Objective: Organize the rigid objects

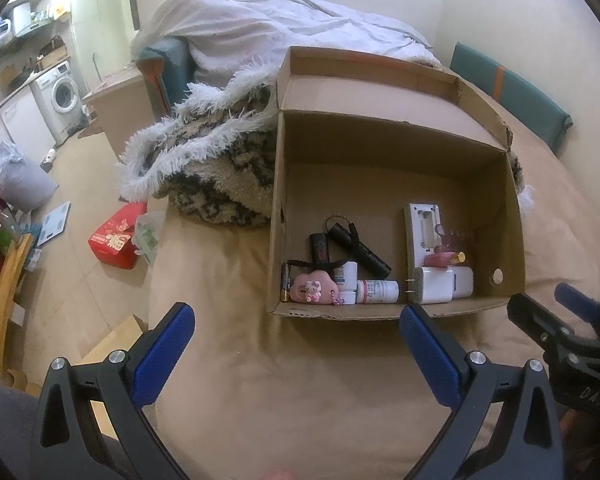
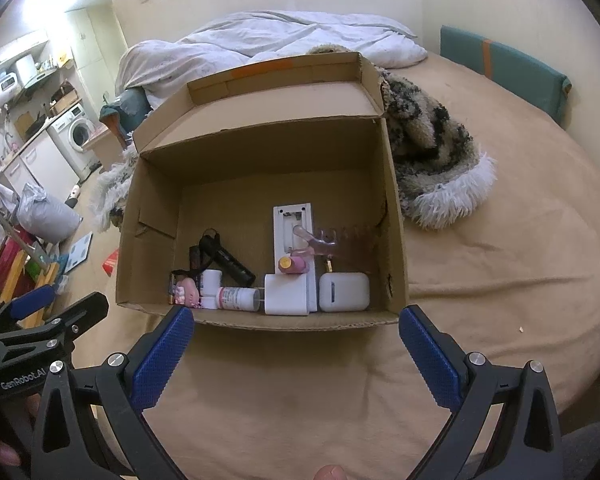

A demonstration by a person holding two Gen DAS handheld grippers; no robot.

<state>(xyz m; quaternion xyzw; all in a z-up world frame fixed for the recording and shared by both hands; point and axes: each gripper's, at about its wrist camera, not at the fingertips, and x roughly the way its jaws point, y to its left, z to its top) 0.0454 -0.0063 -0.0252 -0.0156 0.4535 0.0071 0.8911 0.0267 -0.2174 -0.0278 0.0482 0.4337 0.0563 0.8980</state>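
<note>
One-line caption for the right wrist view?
Open right gripper faces a cardboard box of small items on the bed.

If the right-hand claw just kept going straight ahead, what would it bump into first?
Most likely the near wall of the cardboard box, just ahead of the open right claw. Only bare bed sheet lies between them. If it is held higher than it looks, it might clear the wall and reach the white charger.
</note>
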